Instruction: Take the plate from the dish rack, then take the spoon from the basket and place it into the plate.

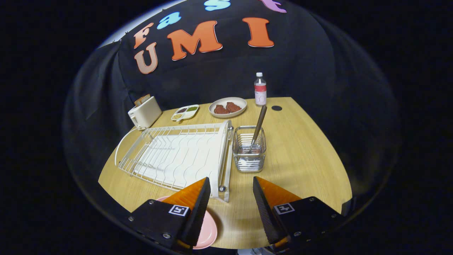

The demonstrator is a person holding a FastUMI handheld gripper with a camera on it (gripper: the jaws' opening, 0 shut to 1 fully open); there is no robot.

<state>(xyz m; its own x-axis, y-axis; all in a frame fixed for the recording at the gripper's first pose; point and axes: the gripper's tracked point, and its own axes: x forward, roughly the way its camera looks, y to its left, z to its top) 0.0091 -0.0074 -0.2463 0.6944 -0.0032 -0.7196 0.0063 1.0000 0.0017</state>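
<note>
Your gripper (230, 198) hangs wide open and empty, so with the pink plate (208, 230) on the table by the fingers, pinch the light, stiff, likely slippery spoon (258, 127) in the basket (248, 156) high on its handle.

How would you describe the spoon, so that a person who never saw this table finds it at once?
Start at the white dish rack on the wooden table. Just beside it, beyond the open gripper, stands a small wire basket. The spoon leans inside it, handle up: the only utensil there, and the only long thin thing on the table.
</note>
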